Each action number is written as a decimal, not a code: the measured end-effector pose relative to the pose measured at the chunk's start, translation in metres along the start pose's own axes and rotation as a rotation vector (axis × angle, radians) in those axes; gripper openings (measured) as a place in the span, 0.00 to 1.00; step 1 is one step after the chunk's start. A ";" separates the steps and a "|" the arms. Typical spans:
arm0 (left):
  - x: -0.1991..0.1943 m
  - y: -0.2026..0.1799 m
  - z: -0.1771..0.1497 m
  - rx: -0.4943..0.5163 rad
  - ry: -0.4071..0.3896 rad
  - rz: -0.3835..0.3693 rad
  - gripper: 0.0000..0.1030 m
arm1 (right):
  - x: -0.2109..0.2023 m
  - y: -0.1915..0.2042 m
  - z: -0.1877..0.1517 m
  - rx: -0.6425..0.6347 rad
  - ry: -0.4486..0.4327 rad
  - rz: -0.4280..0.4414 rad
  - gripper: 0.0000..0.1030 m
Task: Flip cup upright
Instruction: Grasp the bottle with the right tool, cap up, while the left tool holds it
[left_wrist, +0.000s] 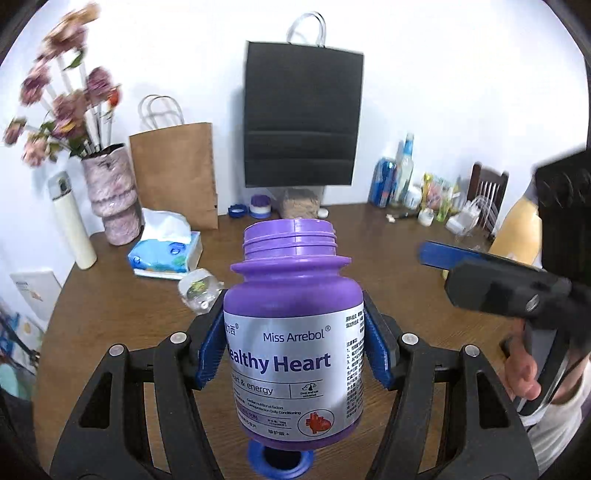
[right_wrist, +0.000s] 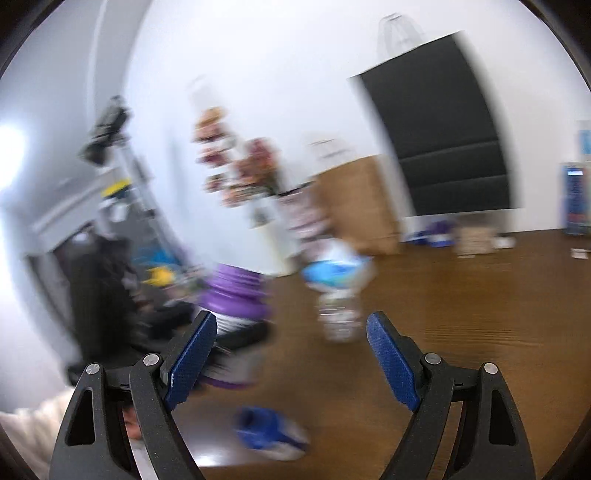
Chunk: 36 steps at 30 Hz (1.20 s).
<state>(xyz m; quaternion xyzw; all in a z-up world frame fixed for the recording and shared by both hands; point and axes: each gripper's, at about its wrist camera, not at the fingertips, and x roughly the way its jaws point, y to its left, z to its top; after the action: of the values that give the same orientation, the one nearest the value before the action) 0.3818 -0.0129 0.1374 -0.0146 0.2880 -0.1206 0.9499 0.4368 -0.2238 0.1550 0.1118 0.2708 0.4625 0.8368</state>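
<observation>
My left gripper (left_wrist: 293, 343) is shut on a purple "Healthy Heart" bottle (left_wrist: 293, 332), which has no cap and stands upright above the wooden table (left_wrist: 110, 295). A clear glass cup (left_wrist: 197, 290) lies on its side on the table behind the bottle to the left. A blue lid (left_wrist: 280, 461) lies on the table just below the bottle. My right gripper (right_wrist: 291, 354) is open and empty; it also shows at the right edge of the left wrist view (left_wrist: 480, 269). In the blurred right wrist view the bottle (right_wrist: 236, 299) is at left, the cup (right_wrist: 338, 314) ahead, the lid (right_wrist: 269, 435) below.
At the back of the table stand a pink vase with flowers (left_wrist: 110, 195), a white flask (left_wrist: 70, 221), a tissue pack (left_wrist: 166, 251), a brown paper bag (left_wrist: 175, 173), a black bag (left_wrist: 301, 114) and several bottles at right (left_wrist: 399, 177).
</observation>
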 end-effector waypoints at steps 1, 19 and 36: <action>-0.008 0.011 -0.005 0.002 -0.038 -0.025 0.59 | 0.010 0.010 0.004 -0.003 0.016 0.033 0.85; -0.033 0.082 -0.065 0.038 -0.260 -0.097 0.59 | 0.141 0.079 -0.014 0.049 0.199 0.097 0.66; 0.003 0.093 -0.116 0.006 -0.157 -0.083 0.58 | 0.166 0.105 -0.071 -0.388 0.053 -0.225 0.66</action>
<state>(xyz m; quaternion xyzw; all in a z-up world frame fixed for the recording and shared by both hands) 0.3413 0.0815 0.0300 -0.0332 0.2115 -0.1593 0.9637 0.3926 -0.0324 0.0841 -0.0944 0.2096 0.4123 0.8816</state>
